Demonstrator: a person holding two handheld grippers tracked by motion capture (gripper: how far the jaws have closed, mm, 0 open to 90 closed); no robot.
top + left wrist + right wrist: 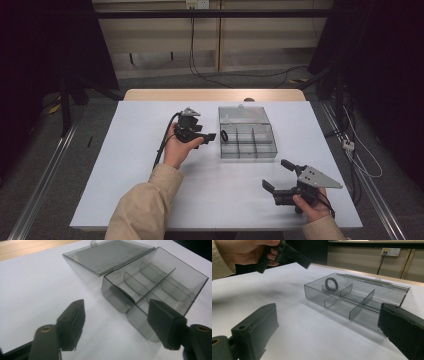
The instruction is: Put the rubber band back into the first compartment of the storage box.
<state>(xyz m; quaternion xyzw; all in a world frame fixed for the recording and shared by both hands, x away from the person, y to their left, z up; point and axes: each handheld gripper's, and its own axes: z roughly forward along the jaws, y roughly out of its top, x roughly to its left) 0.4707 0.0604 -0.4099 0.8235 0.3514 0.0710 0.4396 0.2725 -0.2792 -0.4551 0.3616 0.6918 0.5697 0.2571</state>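
Clear smoky plastic compartment box sits right of table centre on the white table, its hinged lid thrown open flat at 12 o'clock of the tray. Inside, thin dividers make about 6 cells; a black ring stands on edge in the rear cell on the left-gripper side, leaning against the wall. Left gripper hovers just at 9 o'clock of the box, jaws spread, nothing between them. Right gripper sits at 5 o'clock of the box, well apart from it, jaws spread wide, also empty. Handling judgement: box looks light, rigid, thin-walled, smooth, so likely to slide on the table and crack if squeezed hard; best pinched on an outer wall or a divider, or the lid edge by its small tab. The ring looks small, light, probably rubbery; grip across its upper arc where it rises above the divider.
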